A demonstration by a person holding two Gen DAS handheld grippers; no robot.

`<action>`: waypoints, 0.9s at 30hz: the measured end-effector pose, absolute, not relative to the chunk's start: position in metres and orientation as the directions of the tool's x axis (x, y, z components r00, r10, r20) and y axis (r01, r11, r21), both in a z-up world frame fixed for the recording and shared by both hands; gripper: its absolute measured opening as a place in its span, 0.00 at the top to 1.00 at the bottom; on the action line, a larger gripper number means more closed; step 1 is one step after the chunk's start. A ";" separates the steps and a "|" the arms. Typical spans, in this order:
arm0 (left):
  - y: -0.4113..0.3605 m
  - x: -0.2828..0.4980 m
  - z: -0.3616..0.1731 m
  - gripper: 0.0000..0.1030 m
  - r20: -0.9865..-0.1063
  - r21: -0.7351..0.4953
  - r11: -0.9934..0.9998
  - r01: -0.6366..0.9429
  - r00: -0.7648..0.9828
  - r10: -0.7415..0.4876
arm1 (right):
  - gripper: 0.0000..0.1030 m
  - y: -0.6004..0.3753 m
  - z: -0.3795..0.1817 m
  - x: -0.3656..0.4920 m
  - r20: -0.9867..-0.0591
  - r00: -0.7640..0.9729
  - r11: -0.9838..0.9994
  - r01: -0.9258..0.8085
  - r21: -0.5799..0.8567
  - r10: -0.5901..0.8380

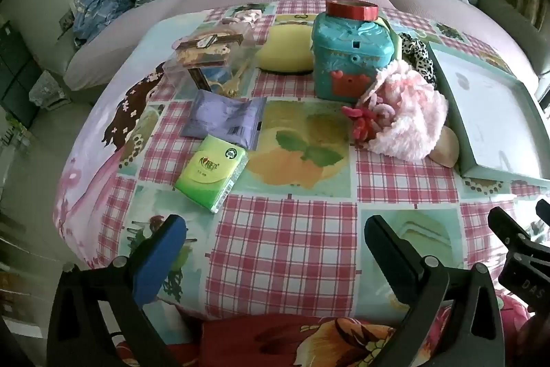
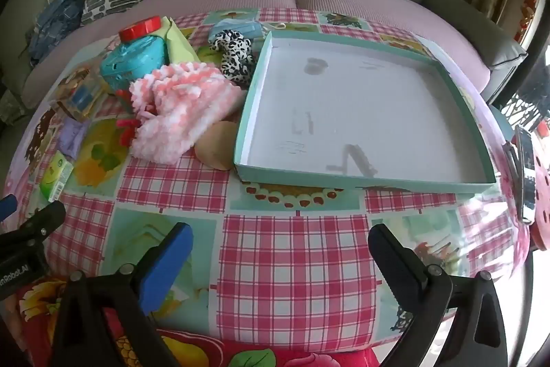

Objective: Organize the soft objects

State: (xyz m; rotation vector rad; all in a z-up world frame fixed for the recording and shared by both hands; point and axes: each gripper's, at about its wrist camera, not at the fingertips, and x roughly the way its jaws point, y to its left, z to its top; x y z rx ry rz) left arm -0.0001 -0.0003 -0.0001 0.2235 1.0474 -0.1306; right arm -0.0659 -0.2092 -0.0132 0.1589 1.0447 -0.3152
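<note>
The left gripper [image 1: 275,250] hovers low over the near edge of the counter [image 1: 285,250], its jaws spread wide with nothing between them. The right gripper [image 2: 278,257] hangs beside it, jaws equally wide and empty.

A fluffy pink-and-white knitted piece [image 2: 178,112] lies crumpled in a heap near the middle of the counter, just left of a shallow teal tray [image 2: 240,133] with a white floor. A leopard-print fabric piece [image 2: 233,52] sits behind it, close to the tray's far left corner. A round beige pad [image 2: 216,145] touches the knitted heap's near edge, against the tray wall. A green tissue pack [image 1: 213,172] and a purple packet [image 1: 223,119] lie further left, overlapping slightly.
</note>
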 end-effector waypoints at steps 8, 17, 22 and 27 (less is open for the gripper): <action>0.002 -0.006 -0.004 0.00 -0.868 0.124 0.968 0.216 0.496 0.000 | 0.00 -0.206 -0.011 -0.068 -0.868 0.460 0.943 0.331 -0.027 -0.186; 0.001 0.000 -0.004 0.00 -0.876 0.128 0.969 0.210 0.481 0.012 | 0.00 -0.209 -0.013 -0.066 -0.872 0.456 0.943 0.331 -0.022 -0.180; 0.002 0.000 -0.005 0.00 -0.877 0.128 0.969 0.210 0.480 0.012 | 0.00 -0.208 -0.014 -0.066 -0.872 0.455 0.943 0.332 -0.024 -0.182; 0.003 -0.001 -0.006 0.00 -0.877 0.131 0.969 0.210 0.480 0.015 | 0.00 -0.208 -0.014 -0.066 -0.872 0.455 0.943 0.332 -0.024 -0.182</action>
